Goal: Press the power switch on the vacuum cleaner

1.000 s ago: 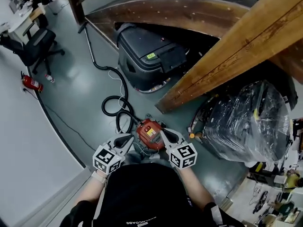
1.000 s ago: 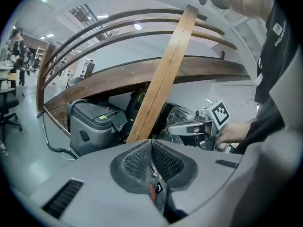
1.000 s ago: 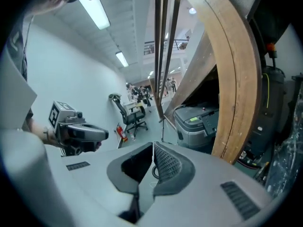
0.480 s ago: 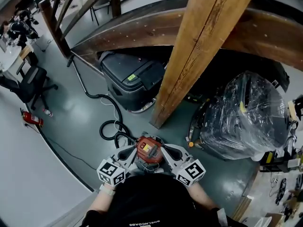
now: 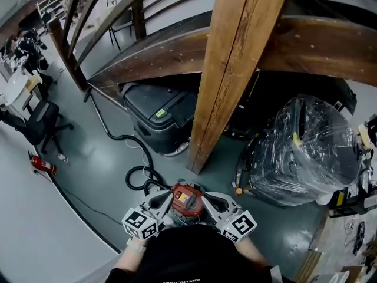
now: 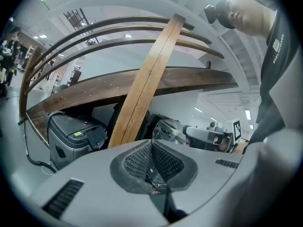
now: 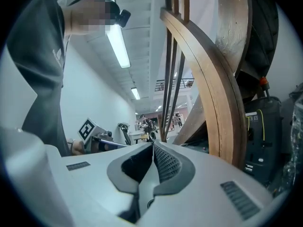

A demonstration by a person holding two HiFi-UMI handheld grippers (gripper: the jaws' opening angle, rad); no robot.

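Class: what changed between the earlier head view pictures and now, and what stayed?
The view shifted: the slanted wooden beam now crosses mid-picture; the round red vacuum cleaner, left gripper and right gripper sit lower in frame. Nothing gripped or released. Both grippers still flank the vacuum.

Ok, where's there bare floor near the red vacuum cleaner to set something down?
The widest bare floor lies left of the black hose, bordered by the fire extinguisher, the office chair and the grey machine. A narrower strip runs between the wooden beam's foot and the plastic-wrapped bundle. Close around the vacuum cleaner it is crowded by hose coils.
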